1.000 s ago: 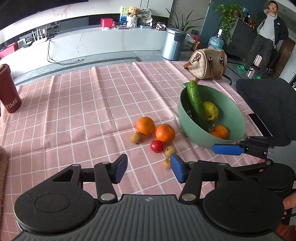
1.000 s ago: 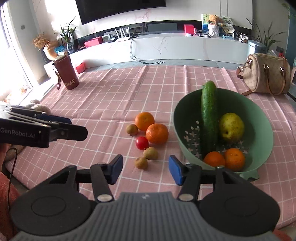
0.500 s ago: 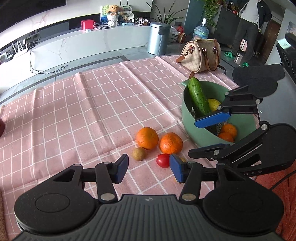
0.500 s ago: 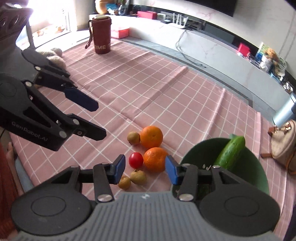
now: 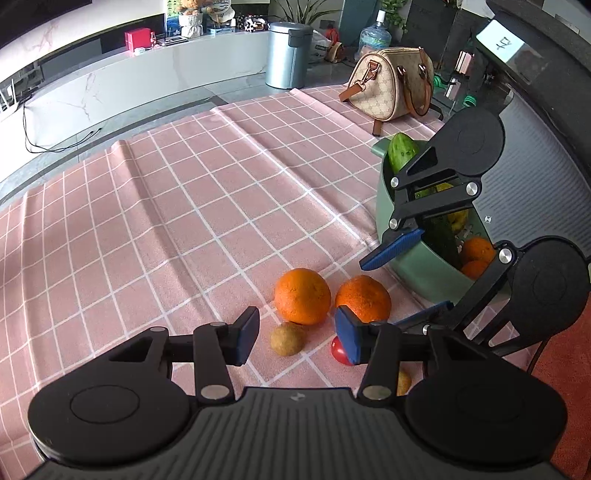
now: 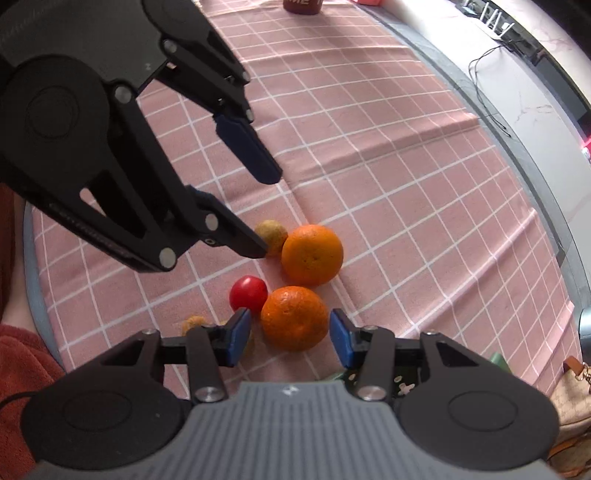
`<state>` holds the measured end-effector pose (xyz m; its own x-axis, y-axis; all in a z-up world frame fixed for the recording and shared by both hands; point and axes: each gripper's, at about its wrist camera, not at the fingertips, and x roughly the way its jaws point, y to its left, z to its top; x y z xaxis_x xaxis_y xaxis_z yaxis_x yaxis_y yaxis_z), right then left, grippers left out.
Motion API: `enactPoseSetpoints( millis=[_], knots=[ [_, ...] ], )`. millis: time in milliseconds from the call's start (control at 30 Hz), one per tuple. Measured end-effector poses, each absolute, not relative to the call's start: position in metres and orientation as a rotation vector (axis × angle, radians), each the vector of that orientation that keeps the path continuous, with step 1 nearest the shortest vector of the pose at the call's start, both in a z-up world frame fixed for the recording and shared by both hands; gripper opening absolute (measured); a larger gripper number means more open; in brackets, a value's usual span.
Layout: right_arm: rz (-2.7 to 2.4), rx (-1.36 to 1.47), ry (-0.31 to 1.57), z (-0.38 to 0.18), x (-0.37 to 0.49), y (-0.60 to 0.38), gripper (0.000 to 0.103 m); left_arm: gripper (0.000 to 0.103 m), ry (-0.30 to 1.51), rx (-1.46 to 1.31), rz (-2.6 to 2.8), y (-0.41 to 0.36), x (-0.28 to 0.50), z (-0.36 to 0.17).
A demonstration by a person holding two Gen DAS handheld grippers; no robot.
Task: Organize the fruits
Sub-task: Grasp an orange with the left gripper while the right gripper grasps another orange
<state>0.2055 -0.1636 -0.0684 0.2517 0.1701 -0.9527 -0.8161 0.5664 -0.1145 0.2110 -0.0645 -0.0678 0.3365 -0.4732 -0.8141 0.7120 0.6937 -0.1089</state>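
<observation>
Two oranges, a red tomato (image 6: 248, 294) and small brown fruits lie together on the pink checked cloth. My left gripper (image 5: 297, 338) hovers low over one brown fruit (image 5: 287, 339), with the far orange (image 5: 302, 296) just beyond. Its jaws are closing and the pads touch nothing. My right gripper (image 6: 290, 336) points steeply down and is open. The near orange (image 6: 294, 318) sits between its blue pads, with a thin gap on each side. A green bowl (image 5: 406, 254) at the right holds a cucumber (image 5: 402, 151) and more oranges (image 5: 476, 251).
A beige handbag (image 5: 391, 85) stands on the table behind the bowl. A maroon cup (image 6: 301, 5) stands at the far end of the cloth. The two grippers crowd each other over the fruit. A red sleeve (image 6: 22, 362) is at the table's near edge.
Both grippers moved in over the fruit cluster and sank lower. The right one rolled and now straddles the near orange. The left jaws narrowed around the brown fruit.
</observation>
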Motion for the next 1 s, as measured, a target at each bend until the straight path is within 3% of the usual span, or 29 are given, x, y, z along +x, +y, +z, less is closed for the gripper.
enactPoseSetpoints(
  millis=[633,867,1000],
  knots=[
    [0.784,-0.759,1.187,-0.095,0.226,-0.160,0.044,0.056,1.067,0.185,-0.813,-0.081,0.250,-0.100],
    [0.786,-0.799,1.168,-0.098,0.225,-0.160,0.040,0.046,1.151,0.039,-0.801,-0.074,0.262,-0.106],
    [0.776,-0.798,1.162,-0.097,0.224,-0.162,0.039,0.044,1.156,-0.001,-0.775,-0.072,0.261,-0.107]
  ],
)
